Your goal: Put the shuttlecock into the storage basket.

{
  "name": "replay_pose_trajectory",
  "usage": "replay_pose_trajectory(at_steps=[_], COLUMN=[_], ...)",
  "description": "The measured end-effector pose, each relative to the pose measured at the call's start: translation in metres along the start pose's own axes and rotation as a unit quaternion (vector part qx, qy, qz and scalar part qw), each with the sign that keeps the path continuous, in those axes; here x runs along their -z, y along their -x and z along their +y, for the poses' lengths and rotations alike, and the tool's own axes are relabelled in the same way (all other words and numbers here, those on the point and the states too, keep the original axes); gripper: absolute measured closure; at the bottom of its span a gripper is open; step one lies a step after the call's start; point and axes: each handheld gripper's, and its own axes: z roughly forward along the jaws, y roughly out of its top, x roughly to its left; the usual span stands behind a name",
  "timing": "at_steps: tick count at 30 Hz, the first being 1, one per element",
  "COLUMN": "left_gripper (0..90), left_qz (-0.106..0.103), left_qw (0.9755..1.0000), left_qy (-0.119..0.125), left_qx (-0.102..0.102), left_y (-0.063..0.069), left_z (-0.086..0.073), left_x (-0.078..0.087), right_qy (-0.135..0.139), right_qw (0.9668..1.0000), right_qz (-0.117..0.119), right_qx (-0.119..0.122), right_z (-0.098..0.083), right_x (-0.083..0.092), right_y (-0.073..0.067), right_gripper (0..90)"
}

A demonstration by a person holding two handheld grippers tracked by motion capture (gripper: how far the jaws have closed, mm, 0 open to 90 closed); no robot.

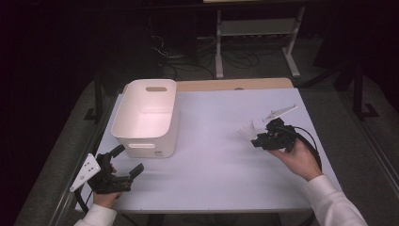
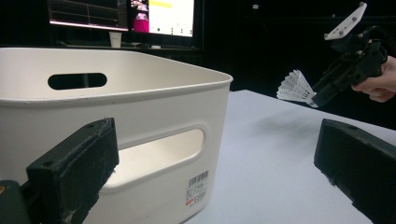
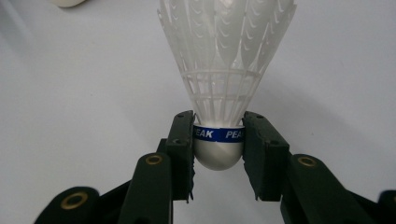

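Here, shuttlecock (image 3: 218, 140) cork between right claw (image 3: 218, 154) jaws

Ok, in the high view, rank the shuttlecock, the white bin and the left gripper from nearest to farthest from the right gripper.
1. Shuttlecock: clamped by its cork in the right gripper, over the table's right side.
2. White bin: on the table, back left.
3. Left gripper: near the front left corner, jaws apart.

bin (image 1: 147, 123) on table (image 1: 216, 174), shuttlecock (image 1: 246, 129) right
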Motion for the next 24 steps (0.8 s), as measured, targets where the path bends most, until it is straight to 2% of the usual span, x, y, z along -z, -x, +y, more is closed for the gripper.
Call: replay_pose_trajectory(at_steps=[2, 5, 10, 11, 13, 14, 21, 23, 24], left_gripper=[0.0, 0.0, 0.0, 0.0, 0.0, 0.0, 0.0, 0.0, 0.0], left_qz=[0.001, -0.001, 0.000, 0.001, 0.000, 0.000, 0.000, 0.000, -0.001], left_qw=[1.0000, 1.0000, 1.0000, 1.0000, 1.0000, 1.0000, 1.0000, 1.0000, 1.0000], left_qy=[-0.006, 0.001, 0.001, -0.007, -0.005, 0.000, 0.000, -0.006, 0.001], left_qx=[-0.006, 0.001, 0.001, -0.007, -0.005, 0.001, 0.001, -0.007, 0.001], left_y=[-0.001, 0.000, 0.000, -0.001, -0.001, 0.000, 0.000, -0.001, 0.000], left_z=[0.000, 0.000, 0.000, 0.000, 0.000, 0.000, 0.000, 0.000, 0.000], left_x=[0.000, -0.001, 0.000, 0.001, 0.000, 0.000, 0.000, 0.001, 0.000], right_qy=[0.001, 0.006, 0.010, 0.010, 0.011, 0.016, 0.018, 0.018, 0.020], right_qw=[1.0000, 1.0000, 0.9998, 0.9998, 0.9998, 0.9996, 0.9993, 0.9993, 0.9991], right_qz=[0.000, 0.002, 0.011, 0.011, 0.012, 0.020, 0.021, 0.023, 0.022], right_qx=[-0.002, 0.005, 0.011, 0.012, 0.012, 0.011, 0.025, 0.024, 0.029], right_z=[0.003, 0.008, 0.017, 0.019, 0.021, 0.024, 0.033, 0.034, 0.036], right_x=[0.000, -0.002, -0.003, -0.002, -0.002, -0.002, -0.004, -0.004, -0.005], right_y=[-0.002, -0.005, -0.013, -0.015, -0.016, -0.019, -0.028, -0.029, -0.029], right_gripper=[63.7, 63.7, 63.7, 63.7, 63.7, 63.7, 63.7, 63.7, 63.7])
